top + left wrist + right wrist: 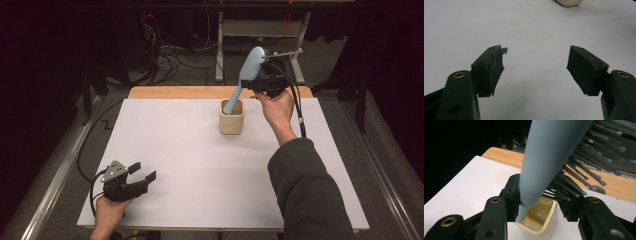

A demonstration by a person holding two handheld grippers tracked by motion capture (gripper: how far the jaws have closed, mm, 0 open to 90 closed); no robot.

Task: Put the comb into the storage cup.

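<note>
A light blue hairbrush with dark bristles leans over a cream square cup at the back of the white table; its handle end dips into the cup's mouth. My right gripper is shut on the hairbrush near where head meets handle, just above and right of the cup. In the right gripper view the brush sits pinched in the right gripper, bristles to the right, with the cup below. My left gripper rests open near the front left, nothing within the left gripper.
A wooden strip borders the table's far edge. Behind it are cables on the floor and a white frame leg. The cup's base peeks in at the top of the left gripper view.
</note>
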